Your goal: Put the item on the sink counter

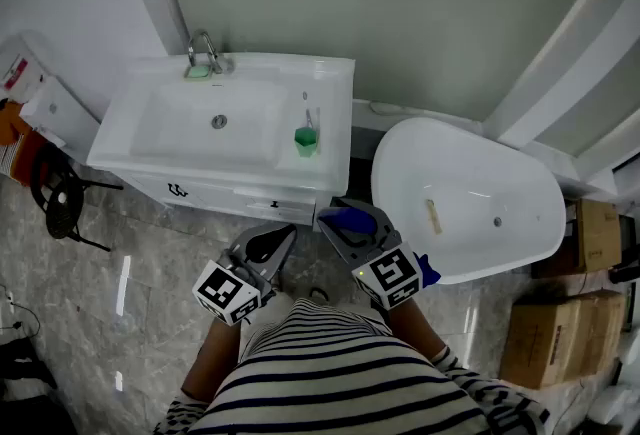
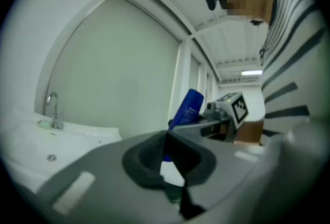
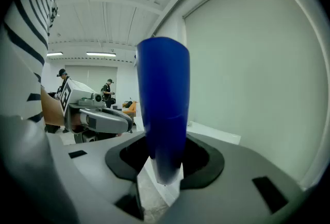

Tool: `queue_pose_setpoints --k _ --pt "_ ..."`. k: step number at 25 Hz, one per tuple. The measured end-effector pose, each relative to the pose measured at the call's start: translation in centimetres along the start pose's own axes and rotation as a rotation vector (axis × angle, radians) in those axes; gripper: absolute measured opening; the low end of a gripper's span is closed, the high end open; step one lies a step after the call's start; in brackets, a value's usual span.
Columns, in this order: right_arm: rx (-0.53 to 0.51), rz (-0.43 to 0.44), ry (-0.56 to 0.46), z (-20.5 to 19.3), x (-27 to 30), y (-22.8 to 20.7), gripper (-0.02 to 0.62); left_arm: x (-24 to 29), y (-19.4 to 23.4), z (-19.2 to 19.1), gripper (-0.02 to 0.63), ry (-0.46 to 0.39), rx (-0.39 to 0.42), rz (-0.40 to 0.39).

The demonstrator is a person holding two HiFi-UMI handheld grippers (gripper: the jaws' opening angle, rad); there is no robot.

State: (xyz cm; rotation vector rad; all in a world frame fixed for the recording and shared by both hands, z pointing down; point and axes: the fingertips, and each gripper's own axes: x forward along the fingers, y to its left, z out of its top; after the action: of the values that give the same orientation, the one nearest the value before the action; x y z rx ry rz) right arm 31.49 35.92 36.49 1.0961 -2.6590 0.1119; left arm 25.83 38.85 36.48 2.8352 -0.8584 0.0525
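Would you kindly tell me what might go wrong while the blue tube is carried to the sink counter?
The right gripper holds the blue tube by one end only, so it may tilt or slip on the way.
The counter has only a narrow bare strip beside the basin, and the green cup stands there; the tube could knock it or roll into the basin.
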Motion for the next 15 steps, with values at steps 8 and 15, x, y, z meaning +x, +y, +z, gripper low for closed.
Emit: queue_pose_setpoints --k 8,15 --pt "-0.017 0.003 0.001 0.14 0.29 -0.08 0.163 0.68 -0.39 0.17 0.006 0.004 0.016 -0.025" --pt "0.018 0.009 -0.033 0.53 0.08 -0.21 0.163 0.65 -0.26 -0.06 0.006 0.002 0.012 -0.014"
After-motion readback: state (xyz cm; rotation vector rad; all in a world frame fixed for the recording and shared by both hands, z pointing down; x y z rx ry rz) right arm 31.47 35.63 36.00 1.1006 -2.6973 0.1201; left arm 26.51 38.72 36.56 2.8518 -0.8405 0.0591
